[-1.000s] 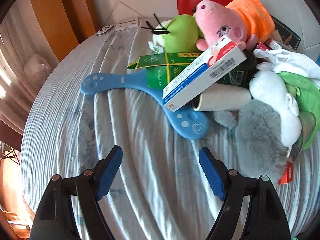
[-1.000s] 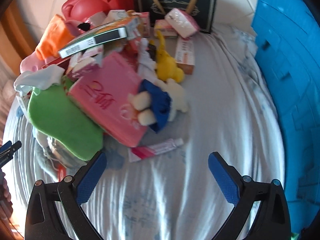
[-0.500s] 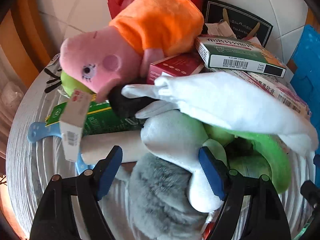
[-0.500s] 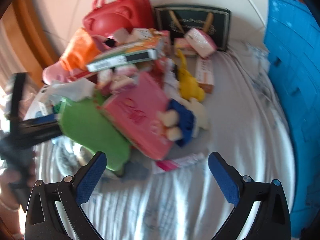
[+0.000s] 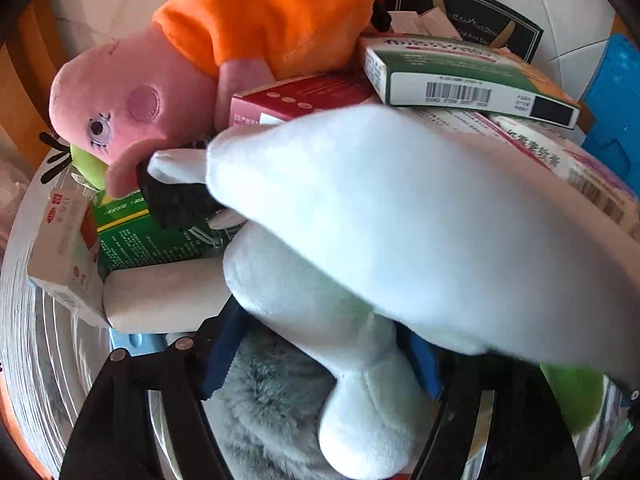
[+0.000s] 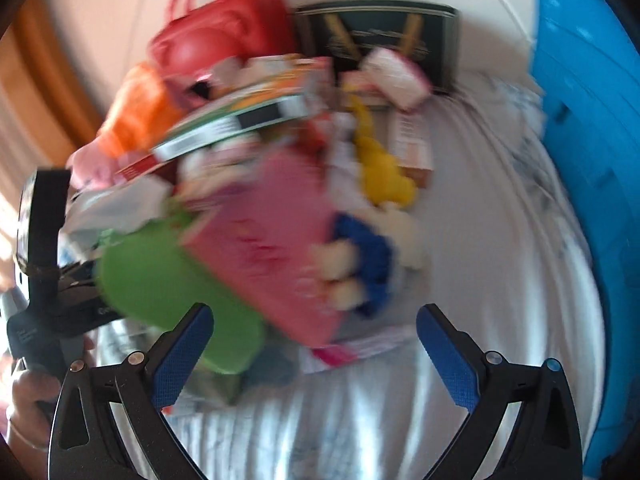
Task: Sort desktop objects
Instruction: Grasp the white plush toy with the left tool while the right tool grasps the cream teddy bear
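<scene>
A heap of toys and boxes lies on a pale striped cloth. In the left wrist view my left gripper (image 5: 320, 356) is open, its blue pads on either side of a white plush toy (image 5: 352, 320) that rests on a grey furry toy (image 5: 272, 412). A pink pig plush in orange (image 5: 192, 80) and a green-white box (image 5: 460, 76) lie behind. In the blurred right wrist view my right gripper (image 6: 316, 356) is open and empty, just before a pink box (image 6: 272, 240), a green pad (image 6: 168, 280) and a pink tube (image 6: 356, 348).
A red bag (image 6: 224, 28) and a dark framed box (image 6: 384, 36) stand at the back. A blue crate (image 6: 592, 160) fills the right side. A yellow plush (image 6: 380, 164) and a blue-white plush (image 6: 376, 264) lie right of the heap. The left gripper's body (image 6: 44, 264) shows at far left.
My left gripper has pushed forward into the heap until its pads flank the white plush. My right gripper has moved closer to the pink box; its view is blurred by motion.
</scene>
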The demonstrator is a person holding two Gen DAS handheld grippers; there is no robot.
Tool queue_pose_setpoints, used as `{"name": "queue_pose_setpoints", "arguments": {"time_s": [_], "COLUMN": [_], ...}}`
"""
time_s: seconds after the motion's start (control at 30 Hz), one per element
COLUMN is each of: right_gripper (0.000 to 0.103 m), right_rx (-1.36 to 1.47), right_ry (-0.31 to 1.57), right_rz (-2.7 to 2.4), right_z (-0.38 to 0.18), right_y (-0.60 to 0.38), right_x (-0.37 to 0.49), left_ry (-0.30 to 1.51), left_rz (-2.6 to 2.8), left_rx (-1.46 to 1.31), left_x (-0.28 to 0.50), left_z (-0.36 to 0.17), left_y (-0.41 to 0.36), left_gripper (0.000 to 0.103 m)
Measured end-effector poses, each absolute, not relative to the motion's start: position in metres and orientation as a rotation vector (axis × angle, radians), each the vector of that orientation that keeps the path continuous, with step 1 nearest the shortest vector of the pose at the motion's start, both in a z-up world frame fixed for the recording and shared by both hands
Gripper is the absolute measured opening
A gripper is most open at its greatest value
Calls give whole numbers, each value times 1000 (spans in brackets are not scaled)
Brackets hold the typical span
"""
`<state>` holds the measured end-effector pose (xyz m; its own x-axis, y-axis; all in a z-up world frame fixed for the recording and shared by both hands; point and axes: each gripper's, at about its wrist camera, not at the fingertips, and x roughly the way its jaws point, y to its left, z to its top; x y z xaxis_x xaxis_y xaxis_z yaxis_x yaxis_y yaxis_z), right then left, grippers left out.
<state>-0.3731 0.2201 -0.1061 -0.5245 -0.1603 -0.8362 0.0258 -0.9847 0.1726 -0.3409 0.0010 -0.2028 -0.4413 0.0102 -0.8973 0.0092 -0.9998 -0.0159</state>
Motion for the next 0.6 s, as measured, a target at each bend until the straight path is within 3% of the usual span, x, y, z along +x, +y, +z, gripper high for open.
{"name": "queue_pose_setpoints", "arguments": {"time_s": [0.1, 0.17, 0.27, 0.53, 0.57, 0.6], "right_gripper": [103, 102, 88, 89, 86, 76], "right_rx": [1495, 1497, 1490, 1534, 1571, 1575], "right_ry": [-357, -463, -509, -892, -918, -966], "right_rz": [-2636, -2611, -2579, -2388, -2351, -2305], "right_z": [-115, -119, -119, -161, -172, -183], "right_y": [257, 279, 292, 296, 294, 293], "right_x": [-374, -376, -382, -439, -448, -453], "left_ry": [-44, -36, 50, 2, -18, -32], "left_rz": [2677, 2721, 2809, 2872, 2872, 2875], "left_rx": [-1614, -1558, -1493, -1555, -1559, -1562], "left_x": [-330, -310, -284, -264, -258, -256], "left_z": [-189, -172, -153, -152, -156, -155], "left_y": [-7, -19, -33, -69, -72, -74], "left_gripper": [53, 52, 52, 52, 52, 52]}}
